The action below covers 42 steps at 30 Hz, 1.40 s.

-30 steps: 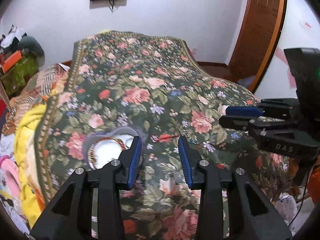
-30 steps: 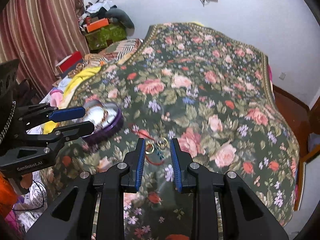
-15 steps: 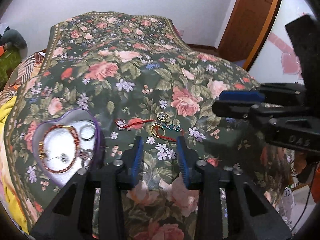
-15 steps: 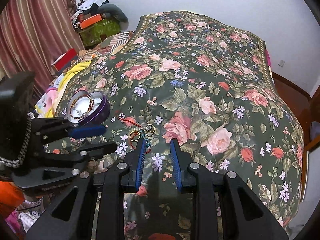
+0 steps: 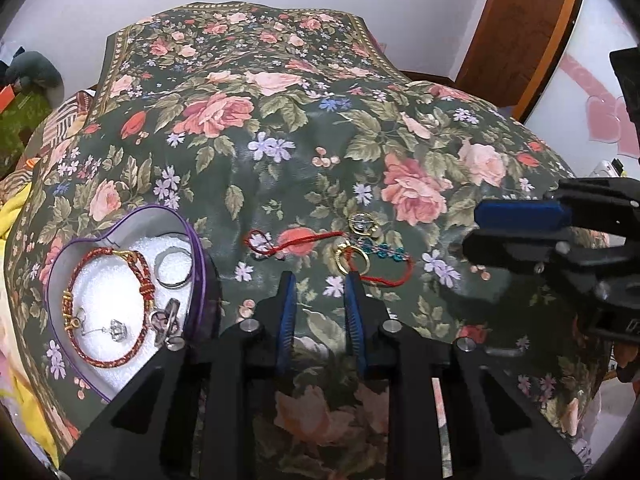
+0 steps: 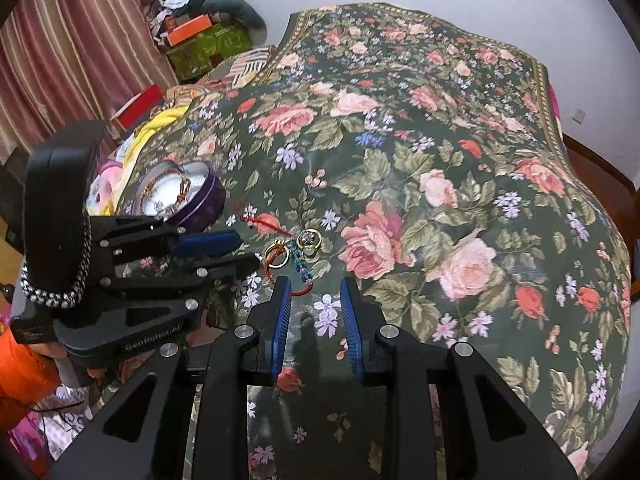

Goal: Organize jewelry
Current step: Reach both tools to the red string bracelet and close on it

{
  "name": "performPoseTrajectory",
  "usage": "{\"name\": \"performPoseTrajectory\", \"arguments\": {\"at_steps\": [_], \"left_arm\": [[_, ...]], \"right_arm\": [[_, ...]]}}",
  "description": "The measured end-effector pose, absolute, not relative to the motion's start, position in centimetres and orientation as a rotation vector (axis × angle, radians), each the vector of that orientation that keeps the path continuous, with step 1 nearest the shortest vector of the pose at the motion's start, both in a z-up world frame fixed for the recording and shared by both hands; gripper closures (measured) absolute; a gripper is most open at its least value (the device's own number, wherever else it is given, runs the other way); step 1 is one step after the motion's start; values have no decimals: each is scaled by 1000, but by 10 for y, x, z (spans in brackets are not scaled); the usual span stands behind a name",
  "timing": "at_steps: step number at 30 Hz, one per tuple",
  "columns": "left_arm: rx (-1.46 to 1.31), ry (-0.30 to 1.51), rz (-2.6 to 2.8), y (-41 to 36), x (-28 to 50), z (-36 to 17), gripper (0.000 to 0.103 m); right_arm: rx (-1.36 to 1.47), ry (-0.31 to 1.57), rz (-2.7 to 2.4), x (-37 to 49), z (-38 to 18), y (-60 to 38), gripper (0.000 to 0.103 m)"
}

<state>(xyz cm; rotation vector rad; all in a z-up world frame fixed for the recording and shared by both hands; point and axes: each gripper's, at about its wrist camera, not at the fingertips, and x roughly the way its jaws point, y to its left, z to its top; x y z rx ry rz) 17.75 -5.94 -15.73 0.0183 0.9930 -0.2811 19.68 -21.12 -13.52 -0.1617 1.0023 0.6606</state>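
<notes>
Bed (image 5: 280, 128) covered by floral spread. Lying on it: heart-shaped purple tin (image 5: 196, 256), red cord (image 5: 304, 240), gold ring (image 5: 346, 260), teal bead strand (image 5: 384, 250), second ring (image 5: 362, 222), clustered beside the tin.

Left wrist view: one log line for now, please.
left tool: open, closing, empty | gold ring: on bedspread, just ahead | heart tin: left

A purple heart-shaped tin (image 5: 198, 264) with a white padded lining lies open on the bed, holding a red-and-gold braided bracelet (image 5: 108, 308), a plain silver ring (image 5: 173, 270) and small silver pieces. Near it, to its right in the left wrist view, lie a red cord (image 5: 304, 240), two gold rings (image 5: 352, 260) and a strand of teal beads (image 5: 384, 251), loosely tangled.
</notes>
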Motion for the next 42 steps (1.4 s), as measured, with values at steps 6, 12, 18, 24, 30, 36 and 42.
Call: {"name": "performPoseTrajectory", "arguments": {"at_steps": [6,12,18,24,30,36,42], "left_arm": [[20,989,-275,-52,179,-158,79],[8,987,-285,-47,180,-159,79],[15,984,-299,-49,180,-160,79],[18,990,-320,-53,182,-162,79],[16,997,-328,-57,185,-162,79],[27,1006,-332,-61,189,-162,79],[46,1012,-338,-69,194,-162,79]], "right_arm": [[-191,1048,687,199,-146,-196,80],[-254,1052,673,201,-154,-182,80],[-277,1088,645,212,-166,-179,80],[-226,1106,681,219,-169,-181,80],[-282,1078,678,215,-170,-176,96],[-278,1072,656,218,-168,-187,96],[-278,1027,605,222,-161,-202,96]]}}
